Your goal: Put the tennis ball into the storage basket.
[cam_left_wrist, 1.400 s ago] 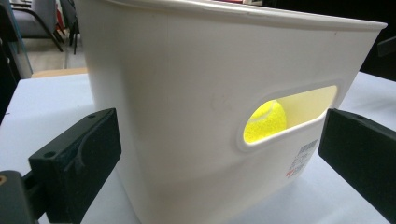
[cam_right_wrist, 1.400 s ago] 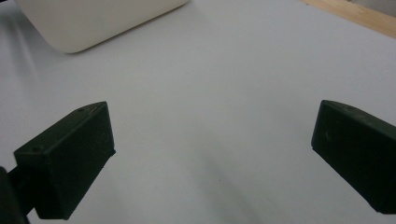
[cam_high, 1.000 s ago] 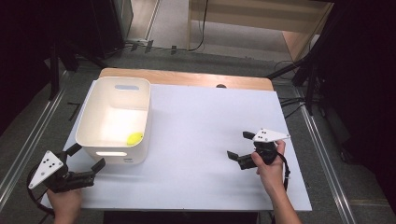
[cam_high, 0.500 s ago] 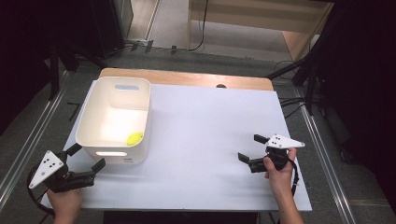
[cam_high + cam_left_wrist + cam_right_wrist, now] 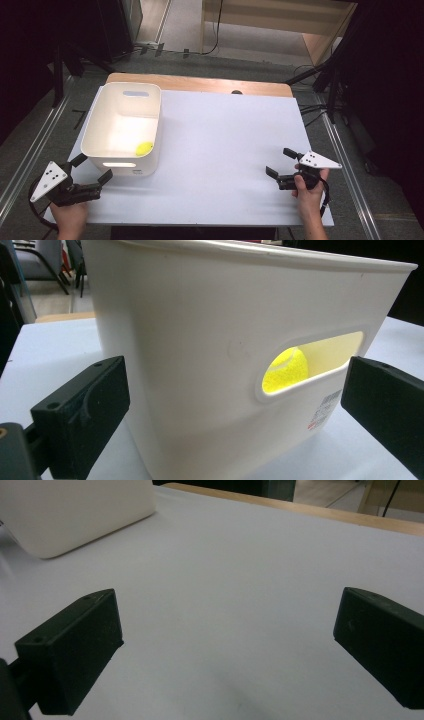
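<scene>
A white plastic bin (image 5: 98, 131) stands on the left half of the white table (image 5: 220, 145). A yellow-green ball (image 5: 145, 148) lies inside it near the front right corner, and the ball (image 5: 286, 371) shows through the bin's handle slot in the left gripper view. My left gripper (image 5: 92, 168) is open at the table's front left corner, its jaws pointing at the bin's near wall (image 5: 200, 340) with nothing held. My right gripper (image 5: 281, 163) is open low over the front right of the table (image 5: 225, 580), jaws pointing left, empty.
A wooden strip (image 5: 200, 84) runs along the table's far edge. The bin's corner (image 5: 75, 510) shows at the upper left in the right gripper view. Metal rails (image 5: 30, 150) flank the table, and dark stands and cables sit on the floor behind.
My right gripper has drawn back toward the front right corner of the table. The left gripper, bin and ball have stayed put.
</scene>
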`<state>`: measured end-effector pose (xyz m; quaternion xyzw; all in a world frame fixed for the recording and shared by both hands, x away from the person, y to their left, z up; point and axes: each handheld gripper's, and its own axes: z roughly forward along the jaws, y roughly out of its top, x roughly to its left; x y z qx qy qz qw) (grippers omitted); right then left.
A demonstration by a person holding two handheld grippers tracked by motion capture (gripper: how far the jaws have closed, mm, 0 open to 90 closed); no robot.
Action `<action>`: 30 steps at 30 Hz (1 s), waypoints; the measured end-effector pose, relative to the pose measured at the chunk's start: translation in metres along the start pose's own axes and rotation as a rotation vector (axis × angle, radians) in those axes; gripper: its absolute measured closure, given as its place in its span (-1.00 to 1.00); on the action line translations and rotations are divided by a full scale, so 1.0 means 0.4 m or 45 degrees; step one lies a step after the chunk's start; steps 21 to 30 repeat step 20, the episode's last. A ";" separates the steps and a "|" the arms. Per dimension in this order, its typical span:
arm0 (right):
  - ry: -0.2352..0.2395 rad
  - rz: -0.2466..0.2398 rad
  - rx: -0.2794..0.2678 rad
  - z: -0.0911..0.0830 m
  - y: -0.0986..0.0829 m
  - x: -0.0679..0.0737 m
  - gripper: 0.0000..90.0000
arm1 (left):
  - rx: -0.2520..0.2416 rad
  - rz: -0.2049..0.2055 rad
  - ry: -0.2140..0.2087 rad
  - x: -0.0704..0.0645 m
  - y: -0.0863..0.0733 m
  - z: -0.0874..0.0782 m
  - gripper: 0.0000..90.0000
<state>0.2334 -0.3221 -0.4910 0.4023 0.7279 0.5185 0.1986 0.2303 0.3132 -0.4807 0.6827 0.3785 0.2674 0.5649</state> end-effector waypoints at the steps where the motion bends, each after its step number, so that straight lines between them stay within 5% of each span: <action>1: -0.002 0.002 -0.001 -0.005 -0.004 -0.001 -1.00 | -0.001 0.000 -0.002 0.000 0.000 0.000 -1.00; 13: -0.085 0.065 -0.021 -0.095 -0.056 -0.030 -1.00 | -0.004 0.000 0.001 0.000 0.000 0.001 -1.00; 30: -0.123 0.076 0.018 -0.094 -0.072 -0.048 -1.00 | -0.003 0.007 -0.004 0.000 0.000 -0.001 -1.00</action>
